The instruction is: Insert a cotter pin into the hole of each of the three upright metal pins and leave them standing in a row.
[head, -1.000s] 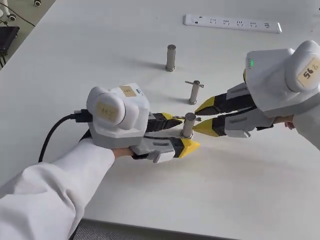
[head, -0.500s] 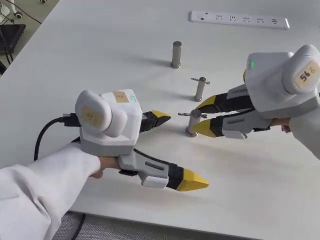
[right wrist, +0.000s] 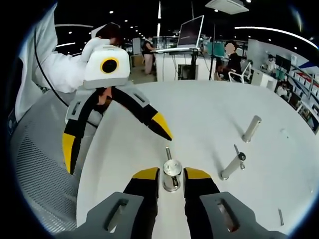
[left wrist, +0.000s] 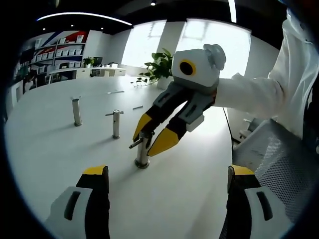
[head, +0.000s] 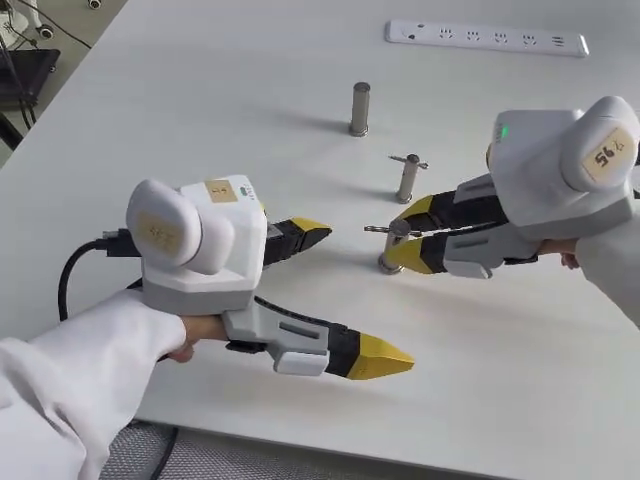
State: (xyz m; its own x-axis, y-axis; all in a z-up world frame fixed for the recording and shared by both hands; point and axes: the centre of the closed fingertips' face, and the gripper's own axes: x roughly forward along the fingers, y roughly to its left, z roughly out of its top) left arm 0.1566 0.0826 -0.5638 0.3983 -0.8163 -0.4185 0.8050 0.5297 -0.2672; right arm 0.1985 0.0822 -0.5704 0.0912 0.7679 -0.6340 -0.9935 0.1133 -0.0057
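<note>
The right gripper (head: 397, 238) is clamped on the near pin (right wrist: 172, 172), which stands on the table (head: 200, 120) with a cotter pin (head: 375, 230) through its head; the jaws cover part of its shaft and the cotter's far end. The left gripper (head: 365, 295) is spread wide and empty, near that pin but apart from it. Behind stand the middle pin (head: 407, 178), cottered, and the far pin (head: 359, 108), whose hole is too small to make out.
</note>
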